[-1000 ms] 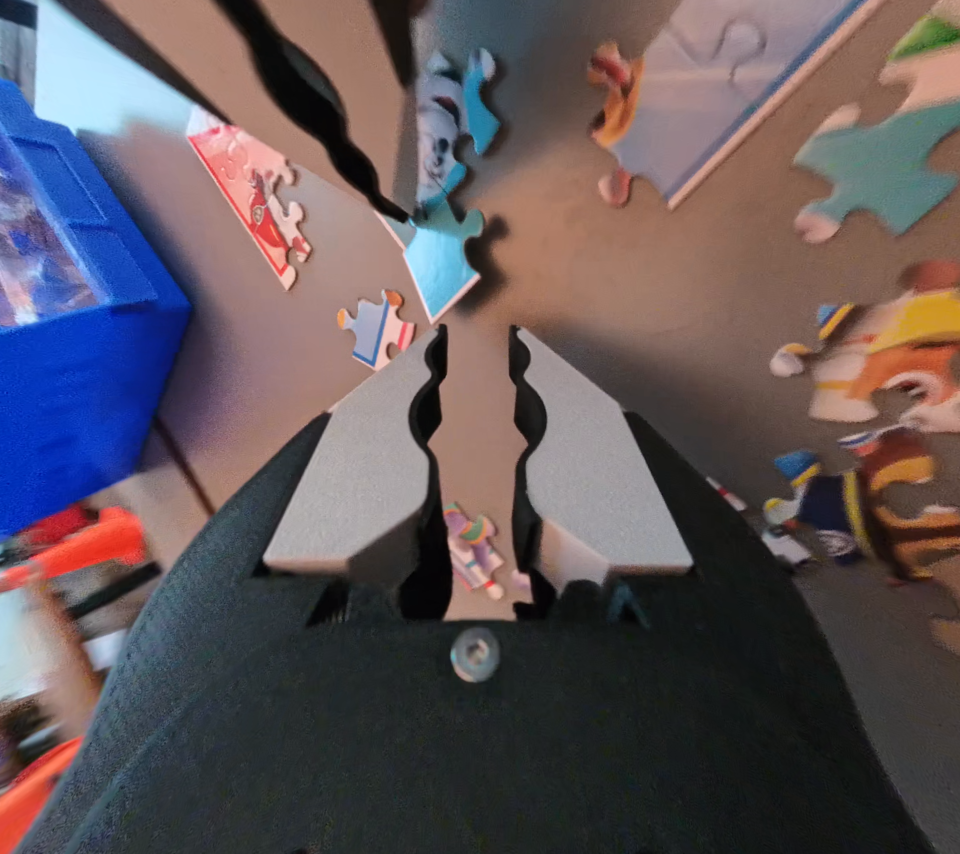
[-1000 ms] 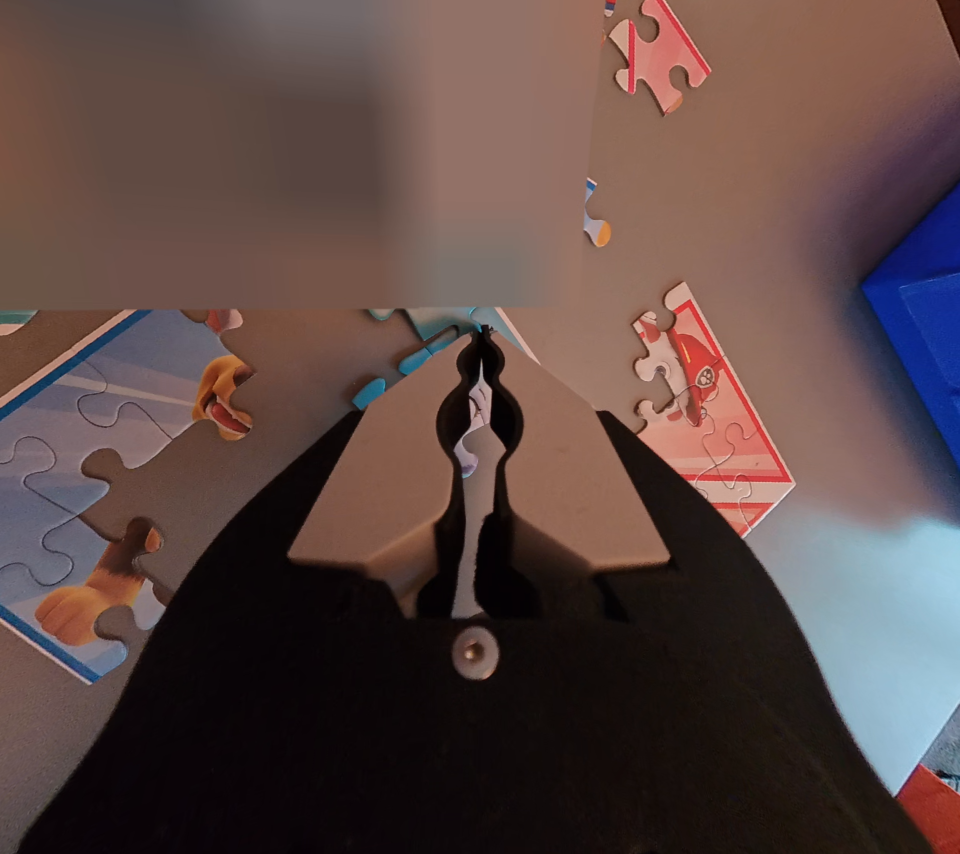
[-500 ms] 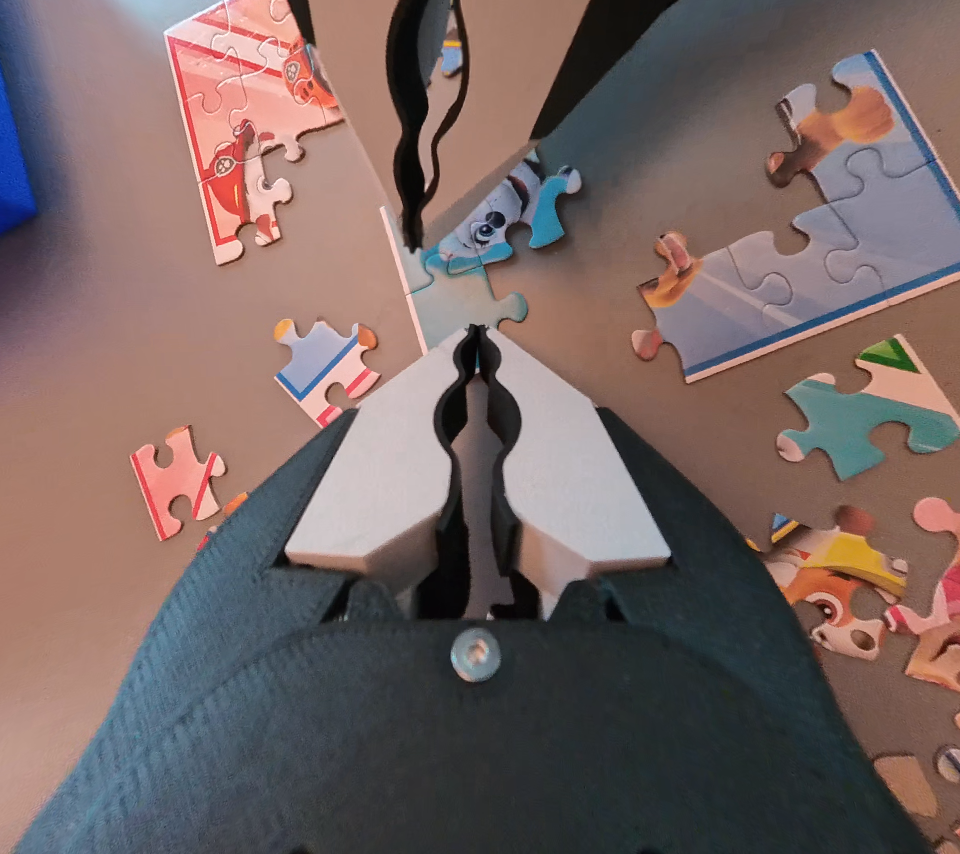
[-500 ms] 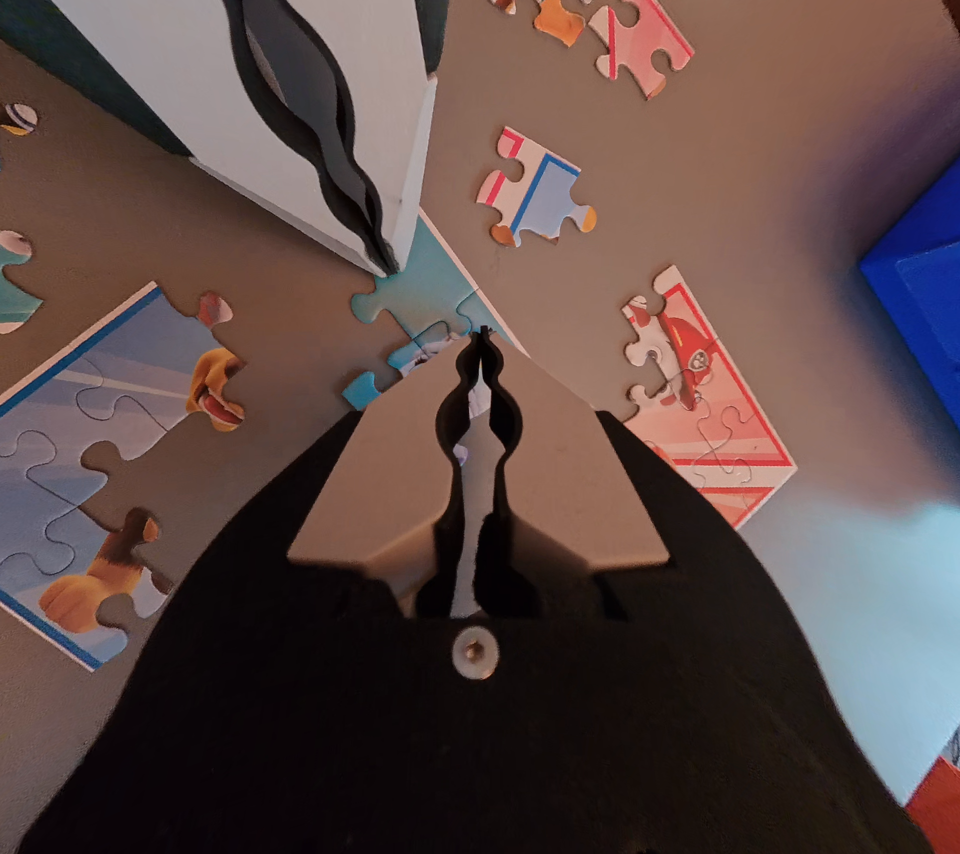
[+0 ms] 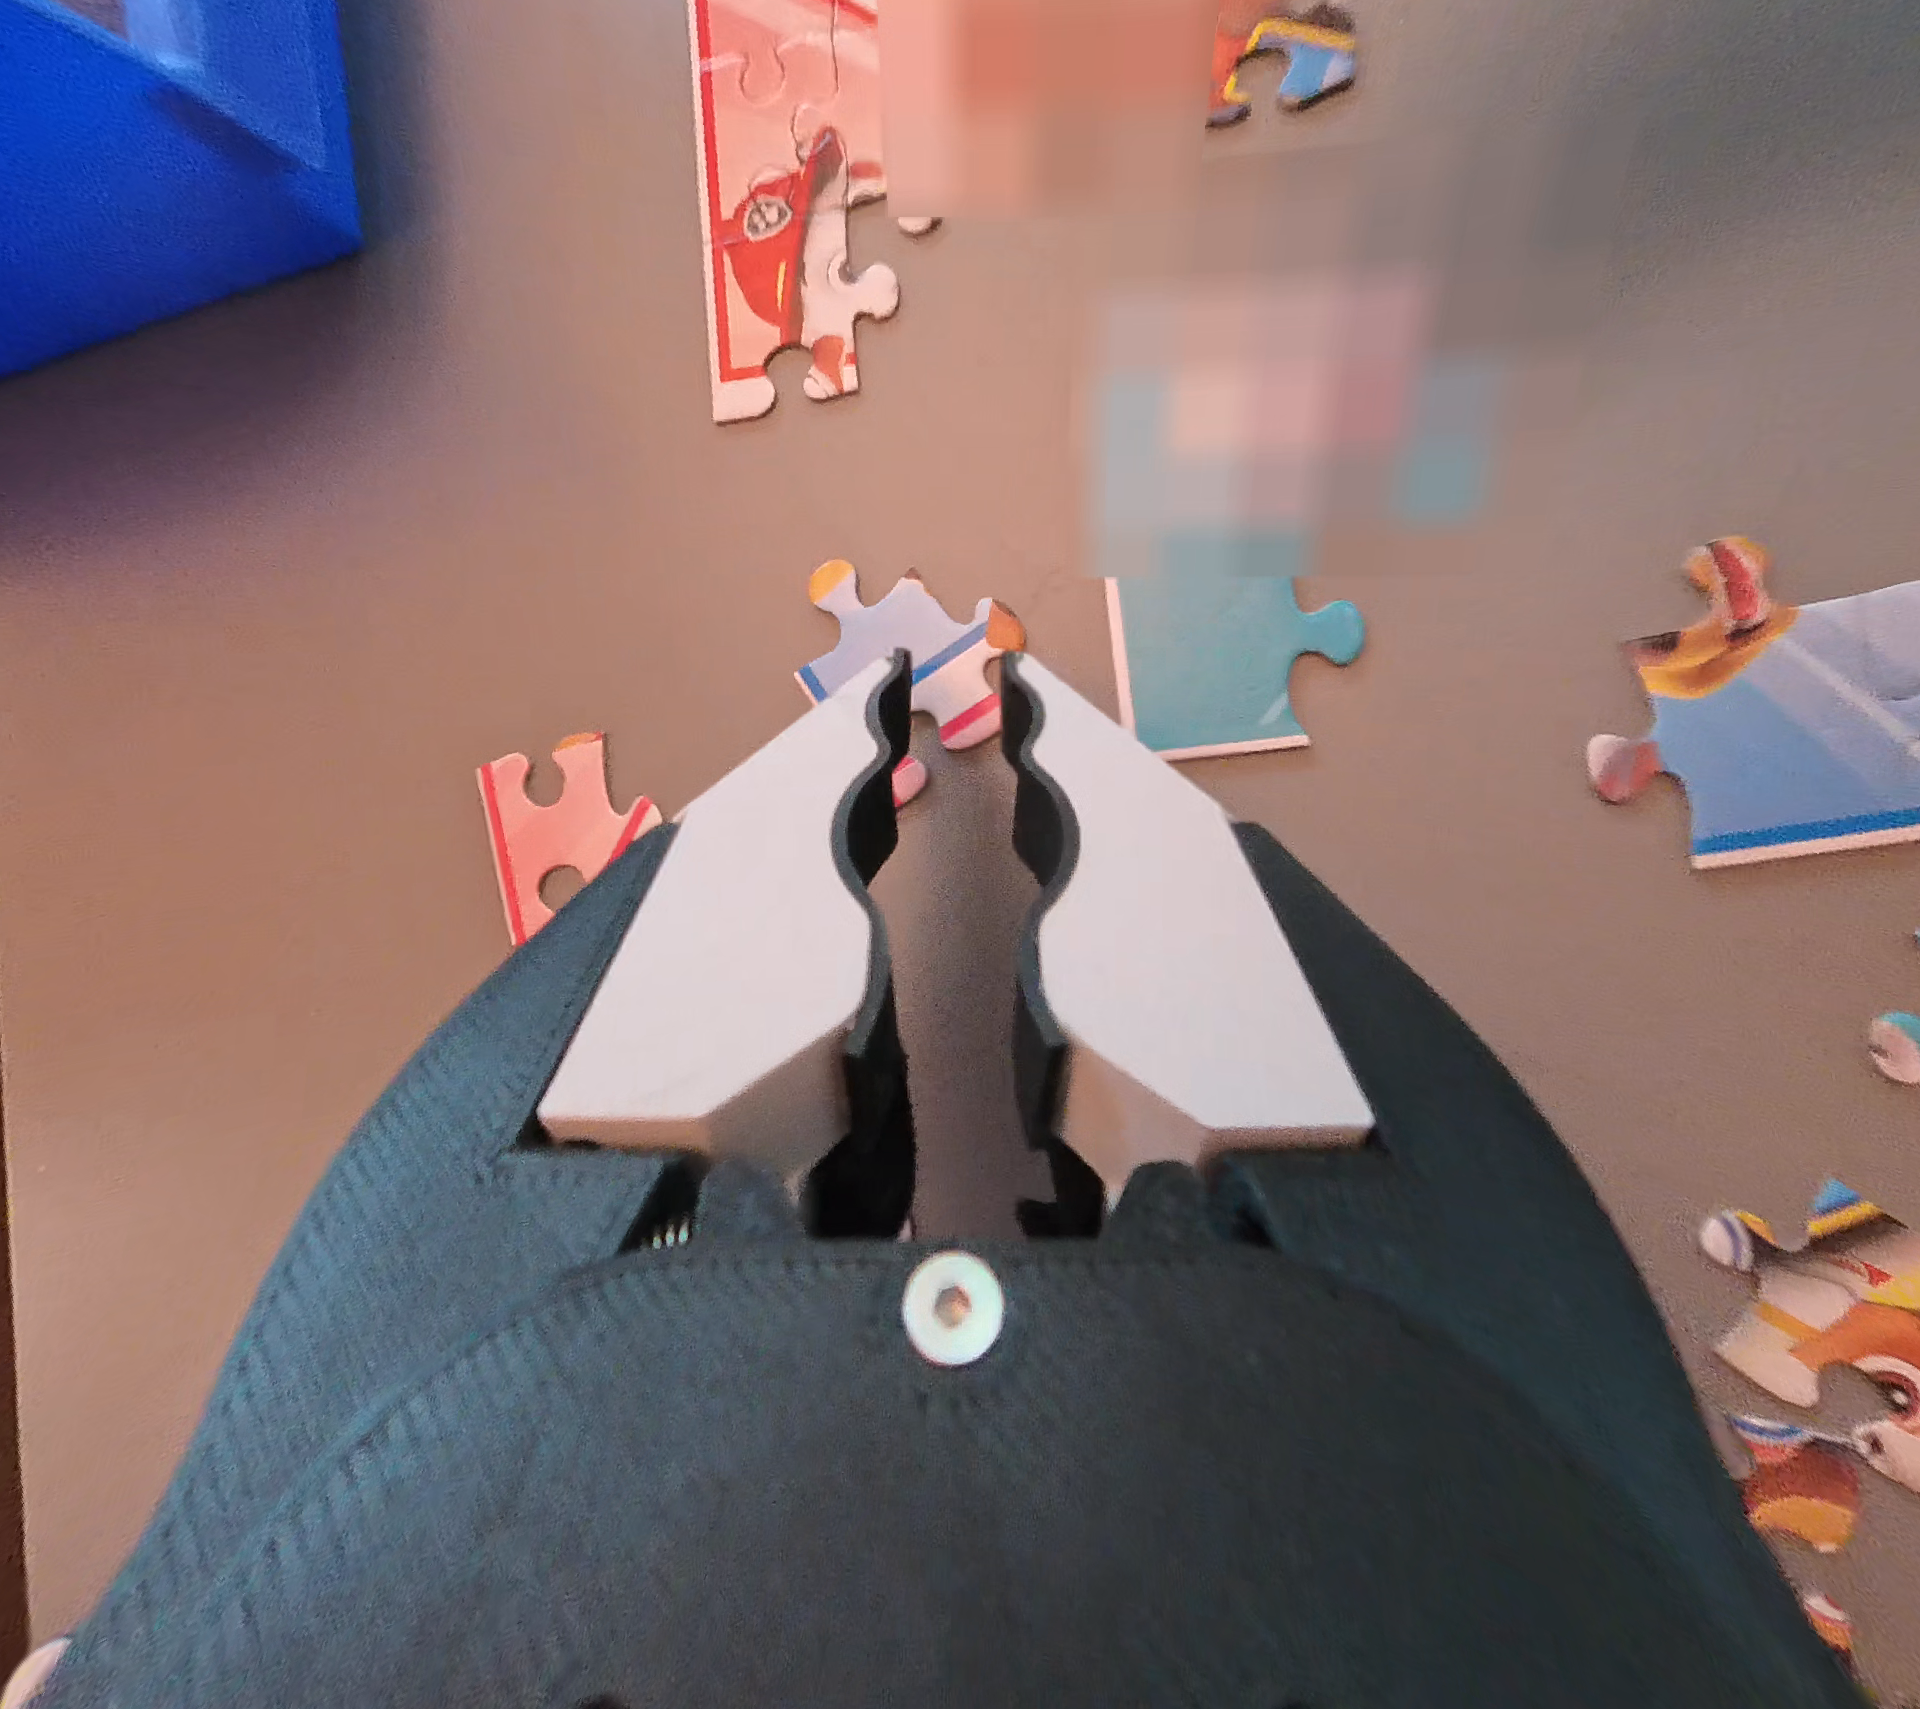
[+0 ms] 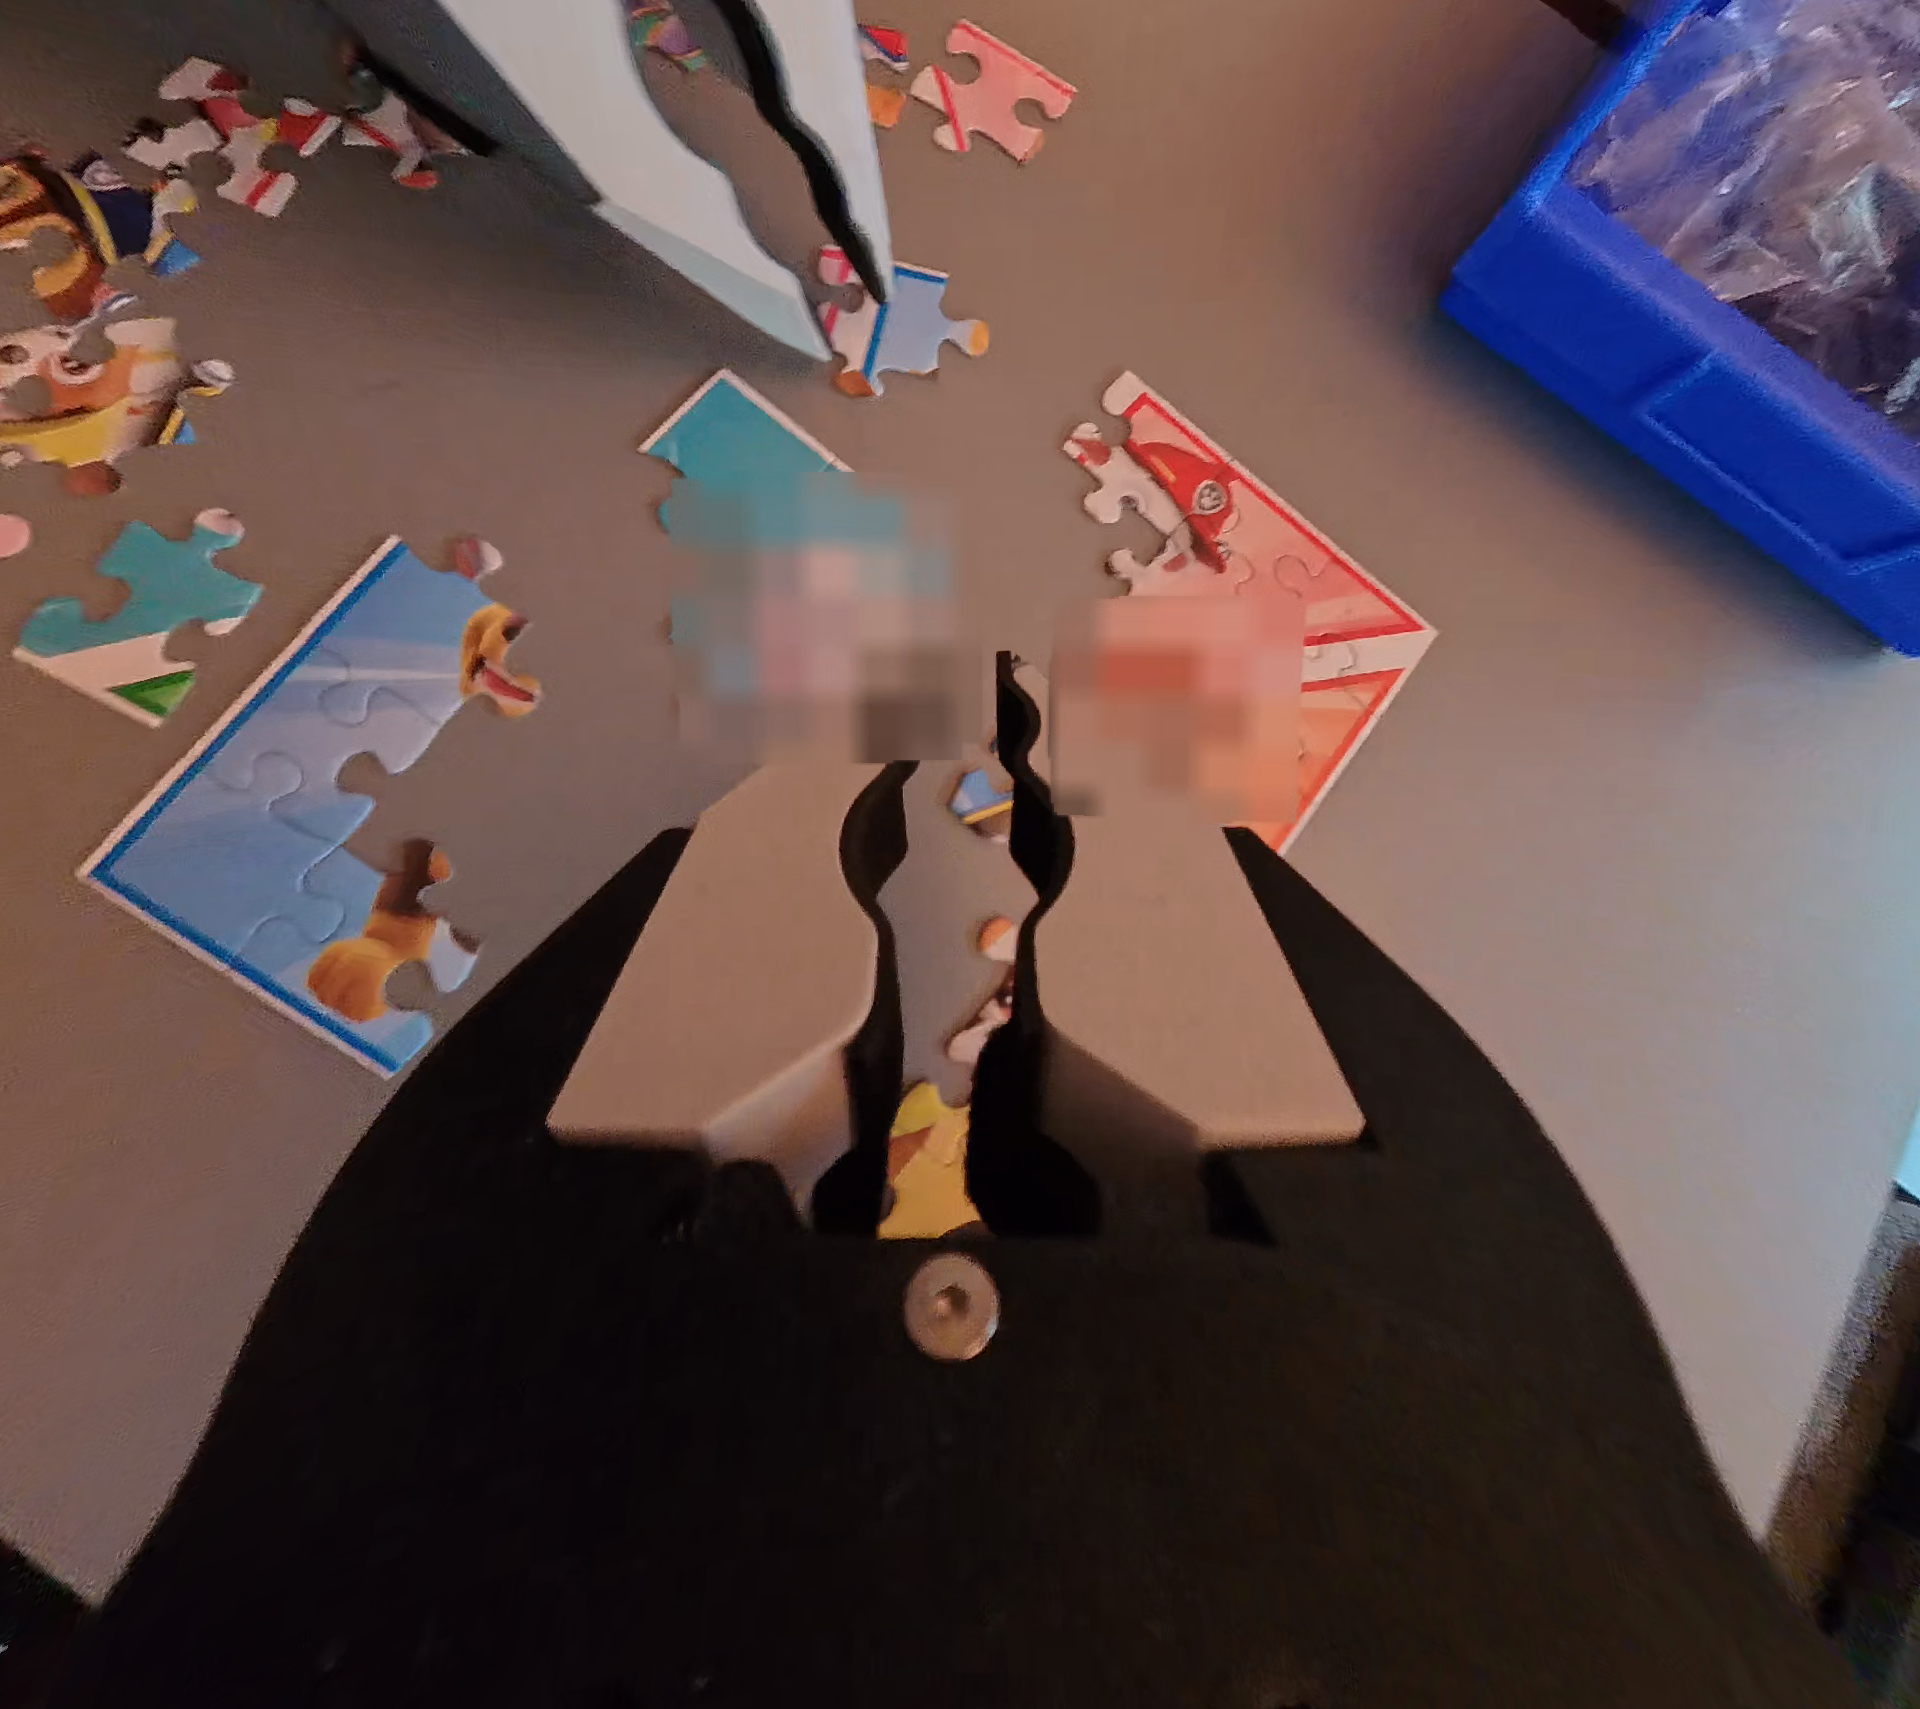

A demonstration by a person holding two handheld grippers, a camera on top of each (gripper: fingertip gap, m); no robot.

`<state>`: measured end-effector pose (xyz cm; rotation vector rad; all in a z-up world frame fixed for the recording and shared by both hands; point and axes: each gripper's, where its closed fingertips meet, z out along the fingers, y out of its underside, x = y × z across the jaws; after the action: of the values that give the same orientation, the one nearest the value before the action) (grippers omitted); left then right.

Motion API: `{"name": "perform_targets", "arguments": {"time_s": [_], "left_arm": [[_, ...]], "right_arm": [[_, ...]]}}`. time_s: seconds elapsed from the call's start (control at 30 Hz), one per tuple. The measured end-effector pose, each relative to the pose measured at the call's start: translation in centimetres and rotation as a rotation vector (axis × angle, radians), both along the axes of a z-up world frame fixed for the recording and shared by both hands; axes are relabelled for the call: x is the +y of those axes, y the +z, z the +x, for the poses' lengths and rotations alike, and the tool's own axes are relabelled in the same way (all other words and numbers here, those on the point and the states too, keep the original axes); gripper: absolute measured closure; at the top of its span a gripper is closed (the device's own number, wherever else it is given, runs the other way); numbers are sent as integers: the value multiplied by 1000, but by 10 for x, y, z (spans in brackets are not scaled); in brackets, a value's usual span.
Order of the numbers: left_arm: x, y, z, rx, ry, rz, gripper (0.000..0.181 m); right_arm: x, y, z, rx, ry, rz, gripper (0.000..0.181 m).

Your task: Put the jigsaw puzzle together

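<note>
Both claws spread, empty | left claw (image 5: 954, 672) over striped piece (image 5: 914, 657) | right view alone: yellow piece (image 6: 928, 1166)

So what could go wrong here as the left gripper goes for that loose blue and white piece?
1. The left gripper is open right at the loose blue and white piece, which lies flat on the table; the fingertips may slide it rather than lift it.
2. The teal piece lies close by and could get nudged.
3. The right gripper is near, so the two might bump.
</note>
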<state>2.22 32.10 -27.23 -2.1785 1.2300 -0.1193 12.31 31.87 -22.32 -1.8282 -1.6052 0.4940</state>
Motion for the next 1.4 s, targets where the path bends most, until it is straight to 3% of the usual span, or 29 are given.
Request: {"name": "perform_targets", "arguments": {"time_s": [0.1,0.33,0.6,0.7,0.8,1.0,1.27,1.4], "left_arm": [[4,-5,1,12,5,3,175],[21,-5,-18,46,80,-1,176],[62,-5,-55,85,250,12,177],[69,-3,-61,78,282,-2,174],[61,7,-46,26,247,12,165],[21,6,-3,-15,104,-89,154],[-21,-2,13,-70,32,-234,141],[-28,-5,14,-51,20,-253,135]], "right_arm": [[-15,-15,-3,-31,39,-5,169],[-25,-50,-25,-121,91,8,172],[-15,-52,-45,-99,101,11,181],[-8,-48,-48,-88,99,-11,175],[4,-30,-39,-29,67,-33,175],[6,-43,-18,-121,88,-54,173],[-9,-53,-26,-128,137,-64,173],[-11,-53,-32,-118,136,-58,175]]}}
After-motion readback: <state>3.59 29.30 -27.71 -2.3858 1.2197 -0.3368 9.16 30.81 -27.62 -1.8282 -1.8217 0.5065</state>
